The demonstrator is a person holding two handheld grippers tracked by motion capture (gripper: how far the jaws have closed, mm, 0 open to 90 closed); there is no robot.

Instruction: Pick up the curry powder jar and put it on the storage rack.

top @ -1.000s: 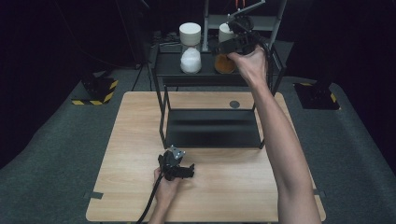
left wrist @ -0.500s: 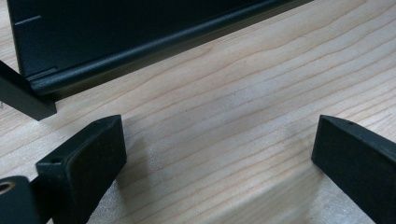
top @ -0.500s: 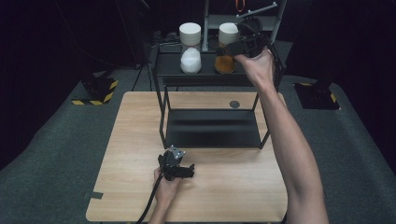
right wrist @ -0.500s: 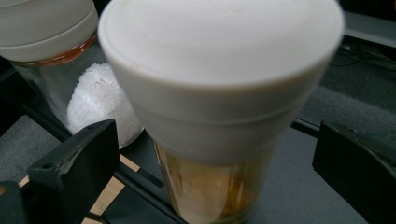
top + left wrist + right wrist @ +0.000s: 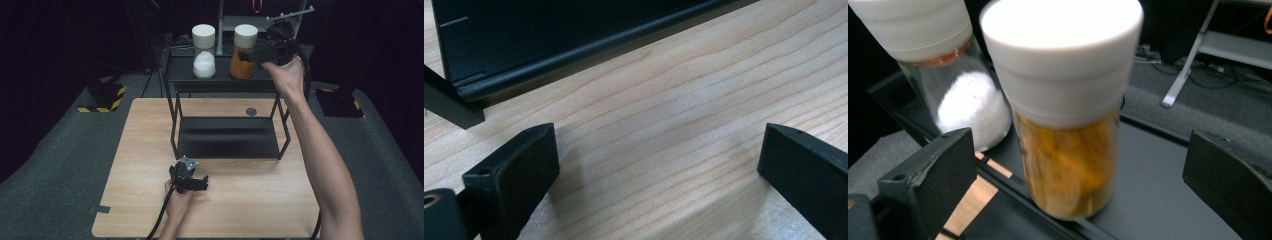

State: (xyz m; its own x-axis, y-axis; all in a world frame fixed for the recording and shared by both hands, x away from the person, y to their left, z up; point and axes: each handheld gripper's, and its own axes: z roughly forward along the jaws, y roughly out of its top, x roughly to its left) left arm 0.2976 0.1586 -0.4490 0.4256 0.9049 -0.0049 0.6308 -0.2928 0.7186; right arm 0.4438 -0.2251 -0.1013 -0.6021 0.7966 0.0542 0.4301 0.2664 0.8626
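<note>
Now my right gripper [image 5: 248,55] gapes beside white-capped glass jar of orange powder [image 5: 243,51] at black metal rack's [image 5: 220,82] top back edge, gripping nothing; my left gripper [image 5: 199,182] open, empty, near bench's [image 5: 150,125] front edge.

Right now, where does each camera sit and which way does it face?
High view: above the person's side, looking forward and down on the table and rack; both forearms, left gripper, right gripper show.
Left gripper view: on the left gripper, low over the tabletop, facing the rack's foot; its open jaws show.
Right gripper view: on the right gripper, facing the orange jar, the white jar behind; open jaws flank the orange jar.
Shared: high and right gripper views both show the two jars.
</note>
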